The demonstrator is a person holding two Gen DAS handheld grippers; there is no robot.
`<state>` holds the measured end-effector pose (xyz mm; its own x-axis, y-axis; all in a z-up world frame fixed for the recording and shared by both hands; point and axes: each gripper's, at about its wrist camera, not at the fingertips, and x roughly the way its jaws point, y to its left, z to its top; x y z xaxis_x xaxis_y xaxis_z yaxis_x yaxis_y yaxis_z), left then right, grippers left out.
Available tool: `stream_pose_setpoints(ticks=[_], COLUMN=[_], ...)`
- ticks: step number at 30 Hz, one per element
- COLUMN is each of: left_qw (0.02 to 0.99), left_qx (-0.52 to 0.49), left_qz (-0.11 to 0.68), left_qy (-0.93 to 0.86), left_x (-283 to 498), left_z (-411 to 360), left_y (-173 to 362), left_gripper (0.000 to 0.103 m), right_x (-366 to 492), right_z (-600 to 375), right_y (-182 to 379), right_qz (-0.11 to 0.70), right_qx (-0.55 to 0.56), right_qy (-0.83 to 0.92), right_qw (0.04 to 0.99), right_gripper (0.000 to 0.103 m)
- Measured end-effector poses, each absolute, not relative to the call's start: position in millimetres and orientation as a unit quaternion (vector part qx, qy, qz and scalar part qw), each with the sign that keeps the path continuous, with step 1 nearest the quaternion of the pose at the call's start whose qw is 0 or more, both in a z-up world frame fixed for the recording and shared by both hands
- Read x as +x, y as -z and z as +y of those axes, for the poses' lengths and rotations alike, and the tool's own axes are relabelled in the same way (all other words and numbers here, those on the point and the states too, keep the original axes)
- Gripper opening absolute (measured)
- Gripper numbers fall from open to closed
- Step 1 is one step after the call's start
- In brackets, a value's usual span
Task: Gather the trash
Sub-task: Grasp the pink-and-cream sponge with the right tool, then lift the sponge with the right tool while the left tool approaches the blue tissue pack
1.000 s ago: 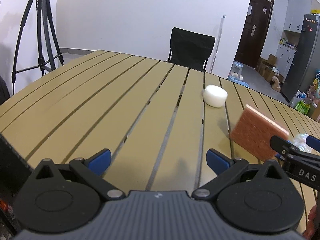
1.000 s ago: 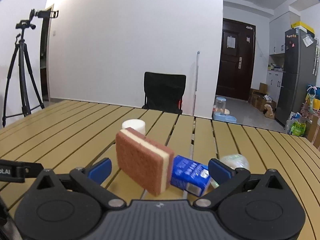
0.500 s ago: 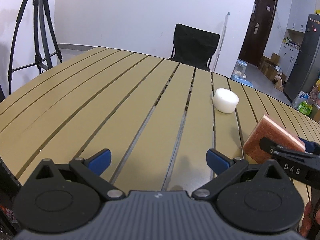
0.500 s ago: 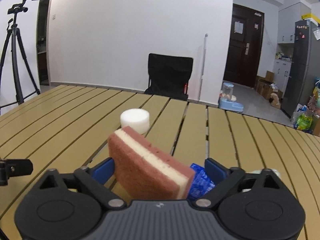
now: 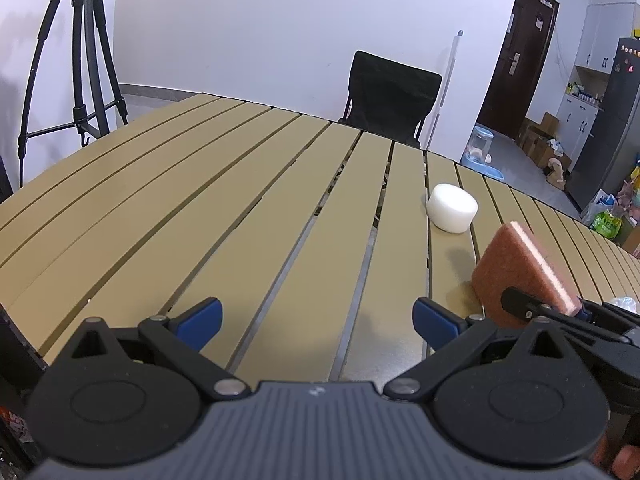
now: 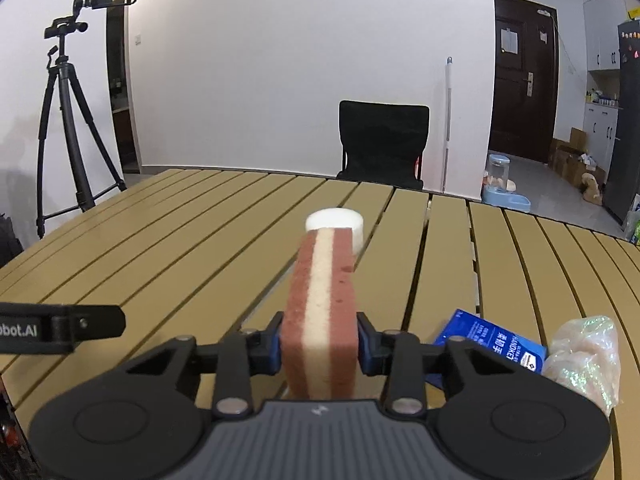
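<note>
My right gripper [image 6: 318, 346] is shut on a brown-and-cream sponge [image 6: 322, 304], held on edge just above the slatted table [image 6: 160, 248]. The sponge also shows in the left wrist view [image 5: 520, 276], with the right gripper [image 5: 560, 312] at its lower edge. A white foam puck [image 6: 340, 222] lies on the table beyond the sponge; it also shows in the left wrist view [image 5: 452, 208]. A blue tissue pack [image 6: 492, 340] and a crumpled clear wrapper [image 6: 584, 356] lie at the right. My left gripper [image 5: 316, 318] is open and empty over the table's near edge.
A black chair [image 6: 382, 142] stands behind the table's far edge. A tripod [image 6: 68, 120] stands at the left. A door, a fridge and boxes are at the far right. The left gripper's finger [image 6: 60, 328] shows at the left of the right wrist view.
My right gripper has closed on the sponge, which has turned from slanted to edge-on between the fingers. The left gripper has shifted slightly; the puck looks nearer.
</note>
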<state>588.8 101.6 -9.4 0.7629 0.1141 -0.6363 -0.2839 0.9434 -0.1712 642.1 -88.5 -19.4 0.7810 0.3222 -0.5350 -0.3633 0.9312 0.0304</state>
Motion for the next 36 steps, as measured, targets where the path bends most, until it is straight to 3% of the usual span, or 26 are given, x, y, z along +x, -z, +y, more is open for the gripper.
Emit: stream_pose_setpoints(ticks=[12, 24, 36], left_qw=[0.929, 0.935, 0.939], left_qx=[-0.131, -0.141, -0.112], left_qz=[0.332, 0.318, 0.325], left_qy=[-0.099, -0.074, -0.011], left_x=[589.7, 581.4, 590.9], left_z=[104.9, 79.4, 5.9], left_y=[8.2, 0.5, -10.6], left_gripper=[0.103, 0.103, 0.103], right_x=[657.8, 621.8, 580.3], right_z=[-84.7, -142.8, -229.4], right_y=[23.4, -0.2, -10.0], right_qz=[0.303, 0.247, 0.192], right_qx=[-0.001, 0.067, 0.103], right_qy=[-0.157, -0.136, -0.083], right_qw=[0.94, 0.957, 0.972], right_gripper=[0.031, 0.031, 0.031])
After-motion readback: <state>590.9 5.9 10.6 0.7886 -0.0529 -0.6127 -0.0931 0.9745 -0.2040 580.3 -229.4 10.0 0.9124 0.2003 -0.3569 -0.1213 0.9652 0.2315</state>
